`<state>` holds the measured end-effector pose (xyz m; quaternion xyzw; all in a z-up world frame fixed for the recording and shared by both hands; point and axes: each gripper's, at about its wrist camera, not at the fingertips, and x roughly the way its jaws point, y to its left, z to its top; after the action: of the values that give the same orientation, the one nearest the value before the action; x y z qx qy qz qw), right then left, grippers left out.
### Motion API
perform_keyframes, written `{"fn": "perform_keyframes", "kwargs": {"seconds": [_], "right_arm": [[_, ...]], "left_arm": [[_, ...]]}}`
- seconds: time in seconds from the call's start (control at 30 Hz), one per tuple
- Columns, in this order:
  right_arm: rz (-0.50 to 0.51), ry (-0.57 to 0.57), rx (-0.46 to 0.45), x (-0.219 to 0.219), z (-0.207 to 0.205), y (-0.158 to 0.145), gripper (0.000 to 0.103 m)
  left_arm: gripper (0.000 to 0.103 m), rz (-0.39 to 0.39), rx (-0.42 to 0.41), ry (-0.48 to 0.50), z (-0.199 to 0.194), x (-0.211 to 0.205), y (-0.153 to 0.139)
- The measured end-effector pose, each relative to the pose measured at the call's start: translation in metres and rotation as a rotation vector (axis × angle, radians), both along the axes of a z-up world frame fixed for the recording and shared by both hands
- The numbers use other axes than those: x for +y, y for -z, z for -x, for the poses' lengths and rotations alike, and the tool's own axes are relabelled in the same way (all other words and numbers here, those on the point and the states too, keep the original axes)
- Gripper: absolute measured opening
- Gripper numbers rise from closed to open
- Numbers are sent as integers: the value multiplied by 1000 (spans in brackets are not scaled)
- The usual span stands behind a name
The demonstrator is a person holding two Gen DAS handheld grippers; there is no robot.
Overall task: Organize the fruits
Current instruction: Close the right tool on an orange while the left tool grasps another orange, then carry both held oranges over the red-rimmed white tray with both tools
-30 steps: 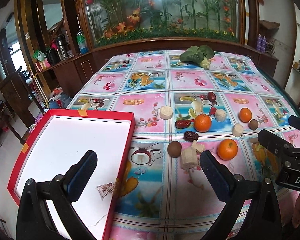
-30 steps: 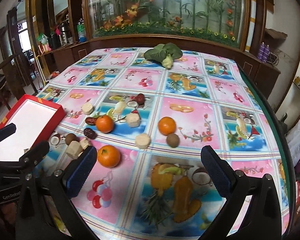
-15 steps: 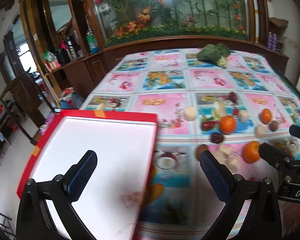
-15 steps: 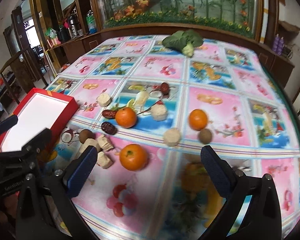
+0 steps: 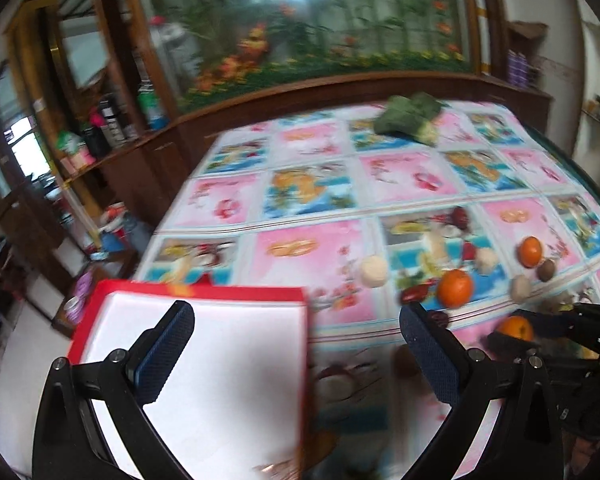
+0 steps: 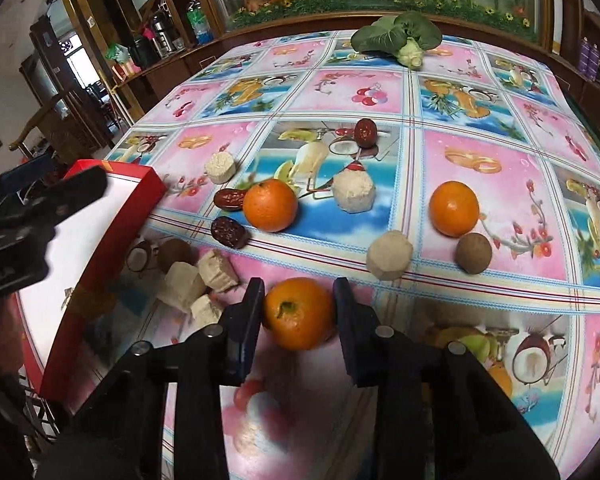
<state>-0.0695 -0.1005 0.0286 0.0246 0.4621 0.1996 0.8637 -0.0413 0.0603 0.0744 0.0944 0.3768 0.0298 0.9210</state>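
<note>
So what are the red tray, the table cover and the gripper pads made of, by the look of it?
Red tray: likely cardboard, a matte white inside with thin, sharp-folded red walls.
Table cover: looks like plastic or oilcloth; the printed fruit pattern shines and mirrors the objects.
Right gripper pads: dark blue, apparently rubbery; on the left gripper they show a fine dimpled texture.

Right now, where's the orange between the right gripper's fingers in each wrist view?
Left wrist: orange at the right edge, low, partly behind the right gripper.
Right wrist: bottom centre, between the two fingers.
Shared landmark: the red tray, lower left in both views.
</note>
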Motion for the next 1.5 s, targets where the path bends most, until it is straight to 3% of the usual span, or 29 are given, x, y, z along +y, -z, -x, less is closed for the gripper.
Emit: {"fn": "perform_keyframes", "kwargs": {"seconds": [0.13, 0.27, 0.47, 0.53, 0.6, 0.73, 0.8, 0.9, 1.27, 1.5], "right_arm": [[-18, 19, -27, -17, 4, -5, 37], [26, 41, -102, -26, 9, -13, 37], [42, 71, -128, -34, 6, -19, 37], [38, 85, -113, -38, 3, -17, 37], [41, 102, -97, -42, 0, -15, 37], [50, 121, -85, -46, -3, -12, 37], [54, 125, -94, -46, -3, -14, 37], [61, 132, -101, -46, -2, -15, 37], [81, 149, -138, -46, 1, -19, 37], [95, 164, -154, -46, 3, -22, 37]], "left_arm": [[102, 2, 45, 87, -16, -23, 9], [102, -18, 96, 188, -28, -46, 19], [95, -63, 141, 312, -38, -73, 27], [90, -75, 156, 346, -43, -79, 30], [75, -73, 182, 366, -51, -84, 36], [59, -33, 244, 392, -64, -86, 50], [44, -11, 274, 413, -66, -89, 57], [33, -13, 262, 450, -62, -95, 57], [31, -16, 240, 440, -56, -93, 52], [31, 16, 167, 412, -42, -84, 26]]}}
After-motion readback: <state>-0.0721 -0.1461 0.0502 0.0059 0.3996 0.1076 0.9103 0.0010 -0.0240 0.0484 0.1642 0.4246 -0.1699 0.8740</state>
